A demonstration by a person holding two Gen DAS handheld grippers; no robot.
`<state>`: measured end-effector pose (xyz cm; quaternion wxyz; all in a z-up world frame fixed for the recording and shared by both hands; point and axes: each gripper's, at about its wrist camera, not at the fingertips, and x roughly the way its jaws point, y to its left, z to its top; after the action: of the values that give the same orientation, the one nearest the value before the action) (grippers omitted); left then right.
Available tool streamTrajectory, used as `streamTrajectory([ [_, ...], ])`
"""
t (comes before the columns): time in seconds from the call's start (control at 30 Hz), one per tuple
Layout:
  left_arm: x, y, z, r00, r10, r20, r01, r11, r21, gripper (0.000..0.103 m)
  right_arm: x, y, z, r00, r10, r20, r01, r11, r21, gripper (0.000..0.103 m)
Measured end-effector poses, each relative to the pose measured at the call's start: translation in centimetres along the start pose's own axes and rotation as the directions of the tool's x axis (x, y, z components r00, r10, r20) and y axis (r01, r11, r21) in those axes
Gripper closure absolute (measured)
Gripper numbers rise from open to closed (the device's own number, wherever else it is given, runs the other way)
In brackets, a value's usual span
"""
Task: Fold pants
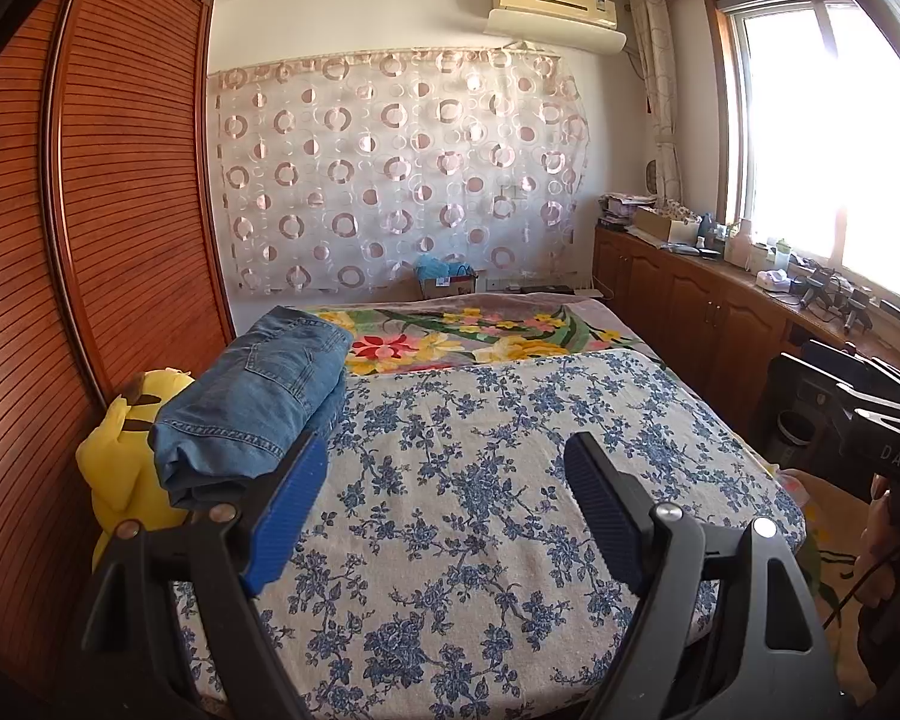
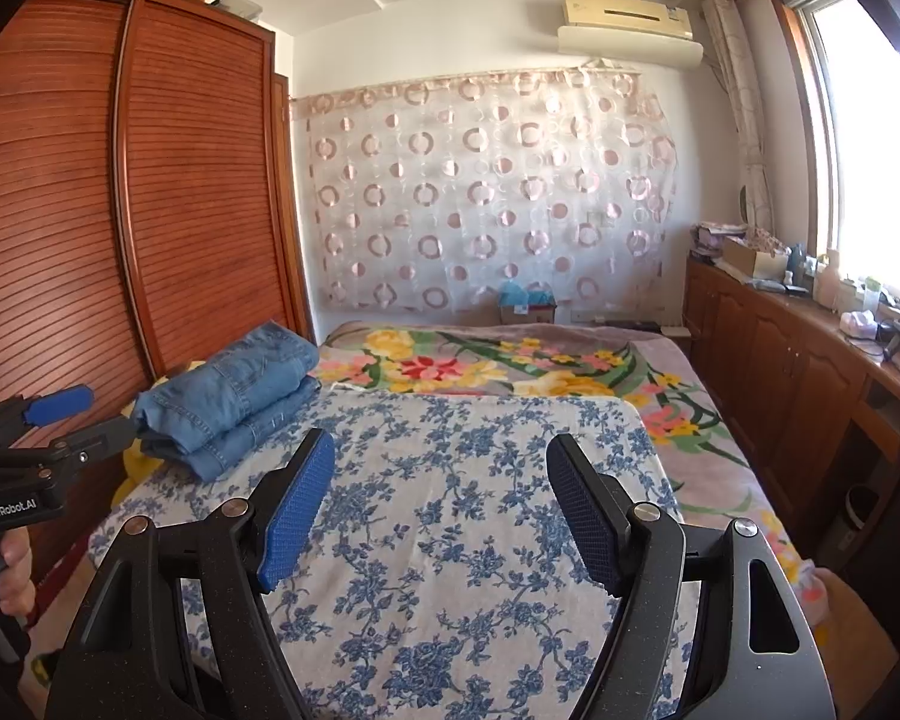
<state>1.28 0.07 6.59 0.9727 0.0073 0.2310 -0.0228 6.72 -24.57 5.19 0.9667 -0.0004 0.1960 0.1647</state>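
Folded blue jeans (image 1: 258,396) lie in a thick stack at the left edge of the bed, on the blue-flowered cloth (image 1: 480,510). In the right wrist view the same jeans (image 2: 234,396) sit left of centre. My left gripper (image 1: 444,468) hovers open over the cloth, its left blue pad just below the jeans, nothing between its fingers. My right gripper (image 2: 441,468) is also open over the cloth with nothing in it. The left gripper (image 2: 60,414) shows at the left edge of the right wrist view, held by a hand, beside the jeans.
A yellow plush toy (image 1: 126,456) lies between the jeans and the wooden wardrobe (image 1: 90,210). A bright flowered blanket (image 1: 450,342) covers the far bed. Wooden cabinets (image 1: 690,300) with clutter line the right wall under the window. A small bin (image 1: 795,429) stands on the floor.
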Motion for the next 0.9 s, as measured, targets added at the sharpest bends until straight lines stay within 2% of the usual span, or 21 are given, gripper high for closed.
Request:
streamTrajectory([
  [0.9,-0.53,-0.22,0.21,1.000,-0.003,0.013,0.003,1.000,-0.003,0.021,-0.04,-0.37,-0.22,1.000,0.002,-0.002,-0.002,1.000,0.001,0.028],
])
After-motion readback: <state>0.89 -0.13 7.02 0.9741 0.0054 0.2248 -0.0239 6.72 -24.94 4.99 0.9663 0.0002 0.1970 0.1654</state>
